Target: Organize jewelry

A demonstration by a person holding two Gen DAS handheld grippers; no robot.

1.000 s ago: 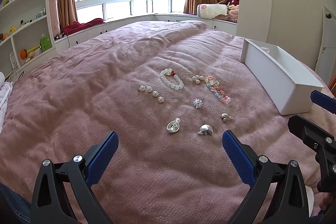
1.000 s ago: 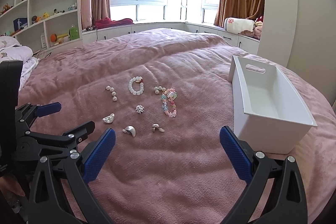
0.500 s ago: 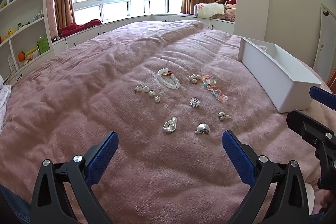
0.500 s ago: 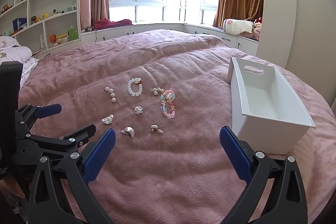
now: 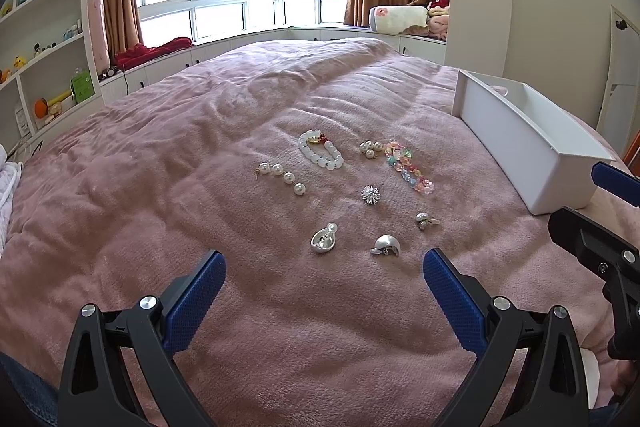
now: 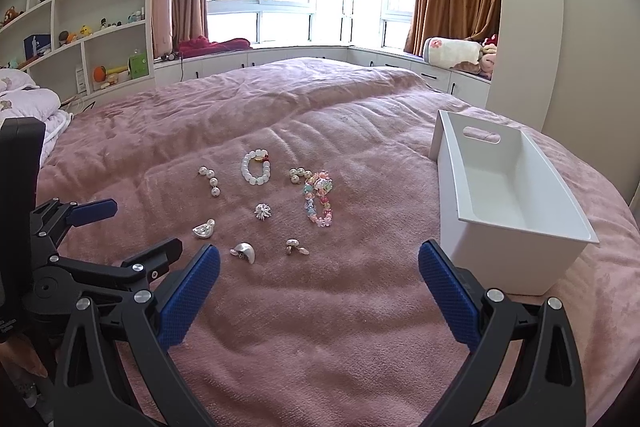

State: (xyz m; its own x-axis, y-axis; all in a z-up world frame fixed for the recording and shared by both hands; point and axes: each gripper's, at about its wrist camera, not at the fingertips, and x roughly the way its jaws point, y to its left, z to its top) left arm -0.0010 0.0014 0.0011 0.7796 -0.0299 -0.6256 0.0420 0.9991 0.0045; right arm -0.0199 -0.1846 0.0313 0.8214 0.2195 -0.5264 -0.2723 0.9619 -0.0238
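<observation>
Several pieces of jewelry lie on the pink bedspread: a white bead bracelet (image 5: 321,150) (image 6: 256,167), a pearl drop earring (image 5: 282,174), a pastel bead bracelet (image 5: 408,167) (image 6: 319,201), a spiky silver brooch (image 5: 371,195), a silver teardrop earring (image 5: 324,239) and a silver shell earring (image 5: 386,245) (image 6: 244,251). An empty white bin (image 5: 524,143) (image 6: 508,203) stands to their right. My left gripper (image 5: 324,269) is open and empty, just short of the silver earrings. My right gripper (image 6: 319,265) is open and empty, between the jewelry and the bin.
The left gripper (image 6: 120,227) shows at the left of the right wrist view; the right gripper (image 5: 592,211) shows at the right of the left wrist view. White shelves (image 6: 80,27) with toys stand far left. A window seat (image 6: 320,55) runs behind the bed.
Both grippers have drifted slightly; the jewelry and bin sit a little lower and left in view. Nothing was picked up and both stay open.
</observation>
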